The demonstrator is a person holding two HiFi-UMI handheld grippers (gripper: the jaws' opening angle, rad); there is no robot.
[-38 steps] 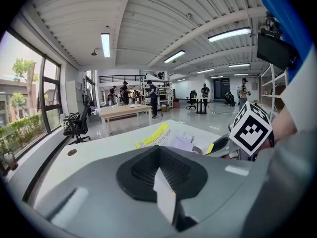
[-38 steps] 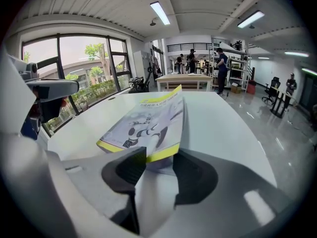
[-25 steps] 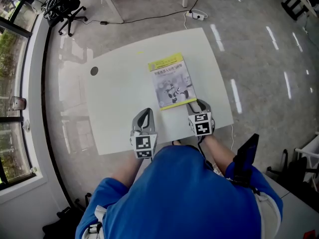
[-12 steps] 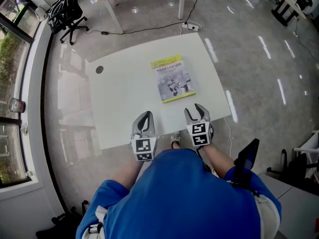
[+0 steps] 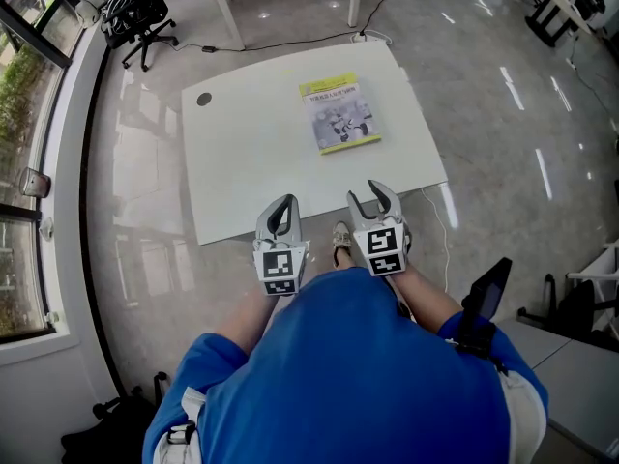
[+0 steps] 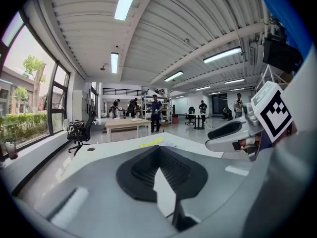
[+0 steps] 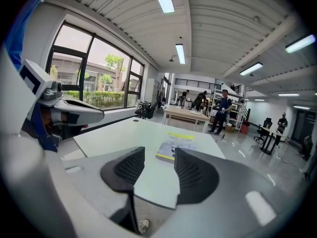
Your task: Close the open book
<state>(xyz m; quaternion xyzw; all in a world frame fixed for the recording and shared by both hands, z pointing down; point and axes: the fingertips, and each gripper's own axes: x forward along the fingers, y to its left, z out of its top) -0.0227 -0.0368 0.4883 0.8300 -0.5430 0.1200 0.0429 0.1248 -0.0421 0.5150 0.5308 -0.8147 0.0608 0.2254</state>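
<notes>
The book (image 5: 338, 114) lies closed, its yellow-and-grey cover up, on the far right part of the white table (image 5: 251, 162). Both grippers hover off the table's near edge, close to the person's body and well short of the book. My left gripper (image 5: 280, 211) has its fingertips together with nothing in them; in the left gripper view it (image 6: 159, 148) points over the table. My right gripper (image 5: 372, 196) stands open and empty. In the right gripper view the book (image 7: 168, 145) shows far beyond the gap of the right gripper (image 7: 159, 151).
A round grommet hole (image 5: 204, 99) marks the table's far left corner. Beyond the table are an office chair (image 5: 145, 17), a wooden table's legs (image 5: 232, 13) and a floor cable (image 5: 290, 39). Windows run along the left. The person's shoe (image 5: 341, 235) shows below the table edge.
Both grippers have drawn back from the table toward the person and risen; the right one has left the book's near edge. The book has stayed closed and in place.
</notes>
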